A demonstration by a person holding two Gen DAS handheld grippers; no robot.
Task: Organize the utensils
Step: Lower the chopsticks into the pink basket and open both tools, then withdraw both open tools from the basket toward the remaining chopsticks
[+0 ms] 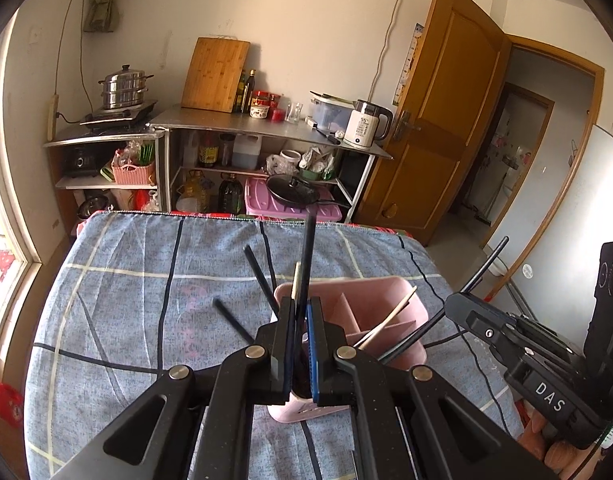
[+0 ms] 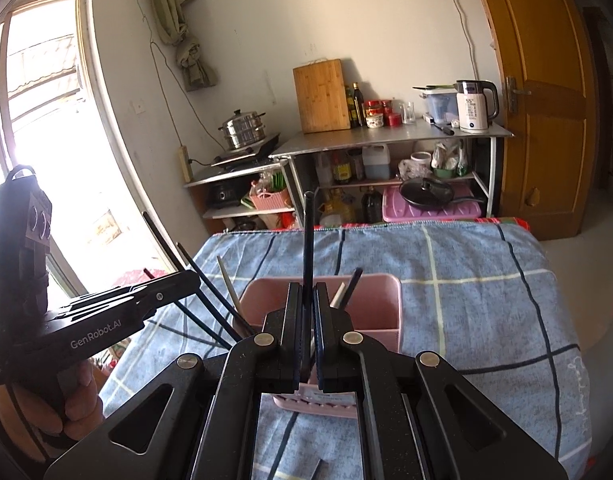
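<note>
The left gripper (image 1: 301, 344) is clenched on a dark chopstick (image 1: 308, 256) and a pale one (image 1: 295, 280), both standing upright over the pink holder (image 1: 406, 320). The right gripper (image 2: 307, 332) pinches another dark chopstick (image 2: 307, 240), also upright. The holder sits on the blue checked cloth (image 1: 146, 280) near the table's near edge — its compartments already hold several sticks, dark and pale, leaning outward. More dark sticks (image 1: 260, 276) lean at its left side.
</note>
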